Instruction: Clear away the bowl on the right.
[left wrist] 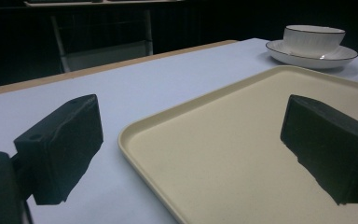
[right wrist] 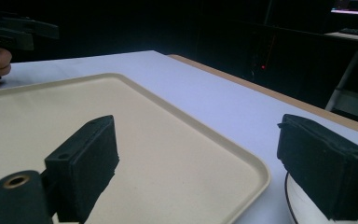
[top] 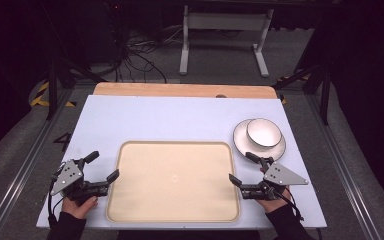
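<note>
Left claw: mine, held in my left hand at the tray's left edge; jaws spread wide, nothing between them. In the left gripper view one jaw hangs over the tabletop, the other over the tray.
Right claw: mine, held in my right hand at the tray's right edge; jaws spread wide, empty. In the right gripper view one jaw is over the tray, the other over the plate's rim.
Tray: beige, rounded corners, bare, lying flat between my two claws at the near middle of the tabletop.
Plate: white with a dark rim, just beyond my right claw, beside the tray's far right corner.
Bowl: white, dark-rimmed, upright on the plate.
Tabletop: pale blue-white sheet, with a wooden strip along the far edge.
</note>
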### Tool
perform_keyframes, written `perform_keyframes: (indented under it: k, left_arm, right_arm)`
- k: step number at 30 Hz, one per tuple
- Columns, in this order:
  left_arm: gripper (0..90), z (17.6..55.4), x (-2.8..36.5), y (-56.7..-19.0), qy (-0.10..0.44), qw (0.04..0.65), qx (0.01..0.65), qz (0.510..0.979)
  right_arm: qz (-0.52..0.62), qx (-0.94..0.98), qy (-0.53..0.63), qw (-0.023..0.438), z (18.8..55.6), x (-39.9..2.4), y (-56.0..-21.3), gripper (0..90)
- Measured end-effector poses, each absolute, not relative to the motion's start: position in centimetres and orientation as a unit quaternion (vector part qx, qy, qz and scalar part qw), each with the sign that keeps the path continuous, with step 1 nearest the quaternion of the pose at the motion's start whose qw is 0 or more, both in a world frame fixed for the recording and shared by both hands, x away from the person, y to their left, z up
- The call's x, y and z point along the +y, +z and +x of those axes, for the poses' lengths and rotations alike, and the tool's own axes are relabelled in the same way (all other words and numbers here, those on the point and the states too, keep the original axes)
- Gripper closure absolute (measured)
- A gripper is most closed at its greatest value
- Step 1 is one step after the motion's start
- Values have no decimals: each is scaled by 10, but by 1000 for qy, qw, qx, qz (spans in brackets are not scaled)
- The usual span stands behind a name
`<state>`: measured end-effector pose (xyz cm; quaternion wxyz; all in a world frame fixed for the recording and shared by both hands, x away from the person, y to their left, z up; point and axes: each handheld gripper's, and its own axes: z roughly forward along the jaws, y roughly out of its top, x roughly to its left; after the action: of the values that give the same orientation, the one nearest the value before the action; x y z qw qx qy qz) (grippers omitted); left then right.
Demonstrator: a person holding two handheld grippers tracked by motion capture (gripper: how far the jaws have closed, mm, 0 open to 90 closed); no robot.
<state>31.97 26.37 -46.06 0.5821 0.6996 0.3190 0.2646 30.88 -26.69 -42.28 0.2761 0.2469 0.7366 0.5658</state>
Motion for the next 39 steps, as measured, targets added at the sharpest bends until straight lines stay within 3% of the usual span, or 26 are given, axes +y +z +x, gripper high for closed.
perform_keyframes:
  k: [24,26,39]
  left_arm:
    - [63,321,263,-460,265,578,318,703]
    - [63,321,263,-460,265,576,319,704]
    - [63,320,262,-460,267,576,317,705]
  right_arm:
    - [222,754,561,259,308,-241,-372,124]
    - [231,769,546,241,312,-237,-369,122]
    - [269,780,515,232,335,-248,-351,136]
